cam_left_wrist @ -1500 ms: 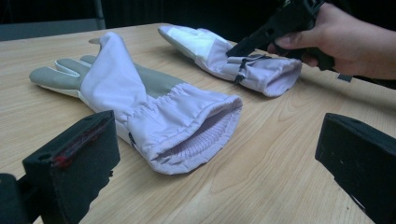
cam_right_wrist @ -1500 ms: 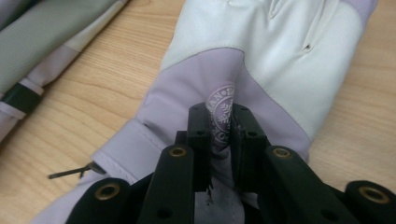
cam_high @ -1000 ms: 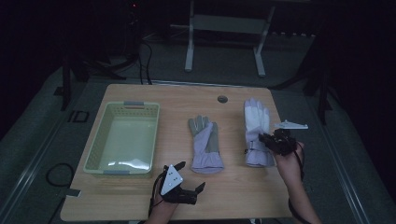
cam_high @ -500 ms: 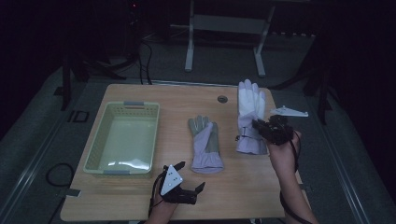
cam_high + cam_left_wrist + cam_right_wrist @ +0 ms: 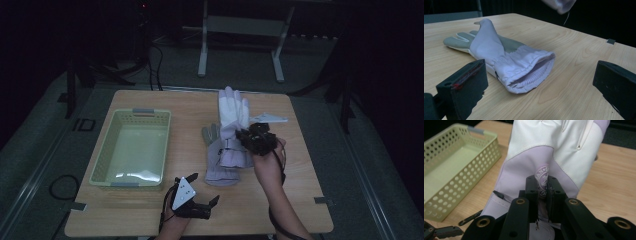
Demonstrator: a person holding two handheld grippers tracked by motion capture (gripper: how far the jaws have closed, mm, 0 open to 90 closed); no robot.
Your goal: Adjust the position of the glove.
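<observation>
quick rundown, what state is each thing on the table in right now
white glove: pinched by its back in the right gripper, off the table, fingers up
grey-palmed glove: lying flat on the table, cuff gaping open, untouched
basket: upright on the table, nothing in it
right gripper: shut on the white glove
left gripper: open, jaws wide apart, low before the lying glove's cuff

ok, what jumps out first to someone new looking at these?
The white and lilac glove held up off the table, pinched by the right gripper at mid-right. Beneath it a second glove lies flat at the table's centre, cuff open toward the left gripper, which waits open at the near edge. A pale green basket sits to the left.
</observation>
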